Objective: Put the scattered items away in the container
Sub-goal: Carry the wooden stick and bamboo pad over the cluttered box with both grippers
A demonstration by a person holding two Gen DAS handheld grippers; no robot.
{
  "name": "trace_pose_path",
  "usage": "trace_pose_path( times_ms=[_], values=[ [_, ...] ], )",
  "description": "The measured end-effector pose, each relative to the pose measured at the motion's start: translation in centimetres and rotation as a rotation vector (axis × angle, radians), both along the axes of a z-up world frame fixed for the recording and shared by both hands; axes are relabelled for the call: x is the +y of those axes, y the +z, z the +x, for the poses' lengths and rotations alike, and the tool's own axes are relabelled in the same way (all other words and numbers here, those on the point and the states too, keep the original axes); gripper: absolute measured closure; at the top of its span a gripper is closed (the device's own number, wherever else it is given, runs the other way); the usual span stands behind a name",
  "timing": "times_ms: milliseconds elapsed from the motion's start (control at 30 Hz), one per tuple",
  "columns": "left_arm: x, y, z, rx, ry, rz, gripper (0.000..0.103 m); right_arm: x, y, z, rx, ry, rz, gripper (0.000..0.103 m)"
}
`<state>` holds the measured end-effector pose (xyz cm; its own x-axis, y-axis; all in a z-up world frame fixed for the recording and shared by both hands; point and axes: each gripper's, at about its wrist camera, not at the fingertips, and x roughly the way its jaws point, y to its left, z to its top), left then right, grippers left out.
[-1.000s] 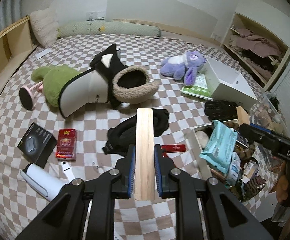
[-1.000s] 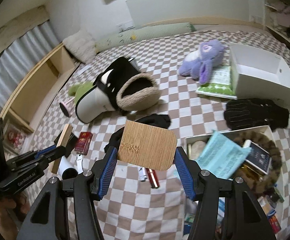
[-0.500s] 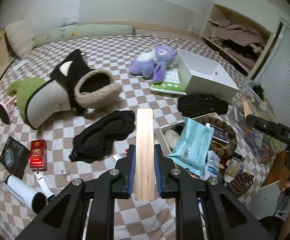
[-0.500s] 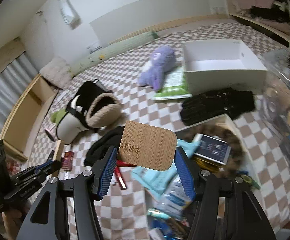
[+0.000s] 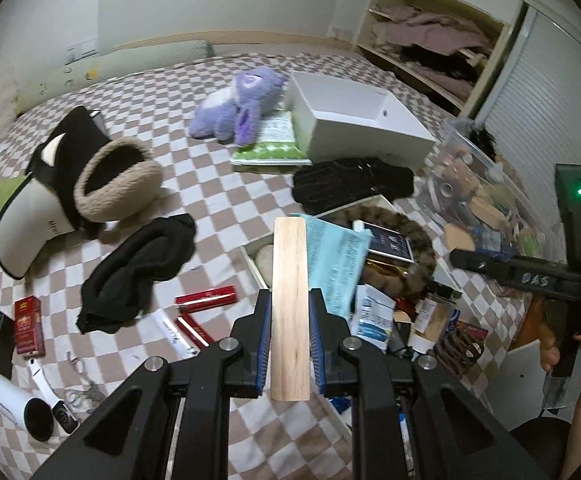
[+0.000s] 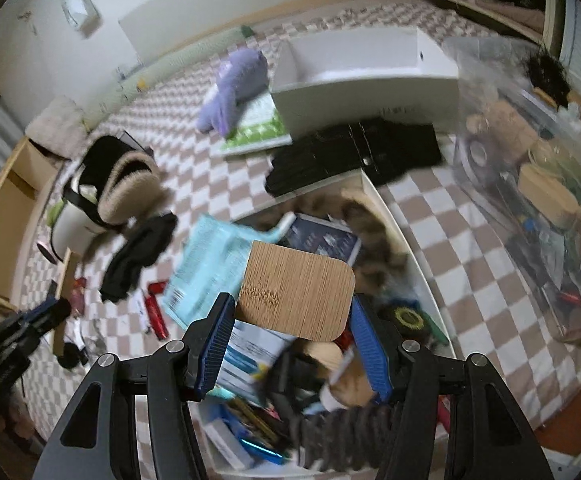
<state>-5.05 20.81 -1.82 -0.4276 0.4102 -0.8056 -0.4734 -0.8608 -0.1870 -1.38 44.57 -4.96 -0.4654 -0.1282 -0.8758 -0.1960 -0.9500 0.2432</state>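
Note:
My left gripper [image 5: 290,322] is shut on a pale wooden block [image 5: 289,280], held above the near-left edge of the full white box [image 5: 252,258]. My right gripper [image 6: 292,330] is shut on a bamboo board [image 6: 298,284], held above the same box [image 6: 400,236]. The box holds a teal wipes pack [image 5: 336,258], a dark booklet [image 6: 322,236], a fur piece [image 5: 402,220] and several small items. My right gripper also shows in the left wrist view [image 5: 530,276].
On the checkered bed lie black gloves [image 5: 350,182], an empty white box [image 5: 354,120], a purple plush [image 5: 242,104], a fur-lined boot [image 5: 90,184], a black cloth [image 5: 138,268] and red packs [image 5: 206,298]. A clear bin [image 6: 538,184] stands at the right.
Both grippers have swung right and forward, from over the open bed to over the full box. Each still holds its wooden piece.

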Motion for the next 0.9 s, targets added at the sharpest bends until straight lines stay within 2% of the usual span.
trace_pose_path(
  times_ms=[167, 500, 900],
  values=[
    [1.7, -0.7, 0.1, -0.013, -0.027, -0.008, 0.085, 0.0, -2.3, 0.0, -0.082, 0.036, 0.042, 0.043],
    [3.0, -2.4, -1.3, -0.051, -0.017, -0.022, 0.085, -1.8, -4.7, 0.0, -0.171, 0.146, 0.062, 0.043],
    [4.4, -3.8, -1.1, -0.074, -0.058, -0.056, 0.085, -0.9, -5.1, -0.6, -0.197, 0.095, 0.054, 0.043]
  ],
)
